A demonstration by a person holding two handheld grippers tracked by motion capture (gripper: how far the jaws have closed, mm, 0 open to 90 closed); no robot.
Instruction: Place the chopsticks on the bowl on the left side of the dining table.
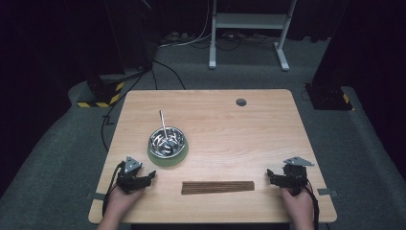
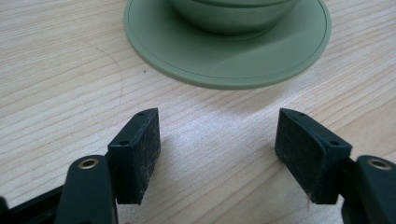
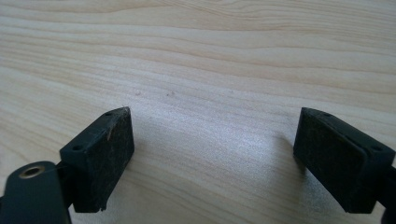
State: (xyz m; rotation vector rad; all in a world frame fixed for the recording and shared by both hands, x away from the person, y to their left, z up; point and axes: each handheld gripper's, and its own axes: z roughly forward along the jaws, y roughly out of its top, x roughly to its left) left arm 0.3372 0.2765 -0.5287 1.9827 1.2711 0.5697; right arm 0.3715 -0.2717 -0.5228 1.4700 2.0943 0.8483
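Observation:
A shiny metal bowl sits on a round green saucer left of the table's middle, and a thin metal utensil leans out of it toward the back. A flat dark brown strip lies near the front edge. My left gripper rests at the front left, open, with bare wood between its pads. The saucer lies just ahead of it. My right gripper rests at the front right, open on bare wood, its pads wide apart.
The wooden table has a grey round cap near its back edge. Beyond it are a white frame's legs, floor cables and a yellow-black striped base at the back left.

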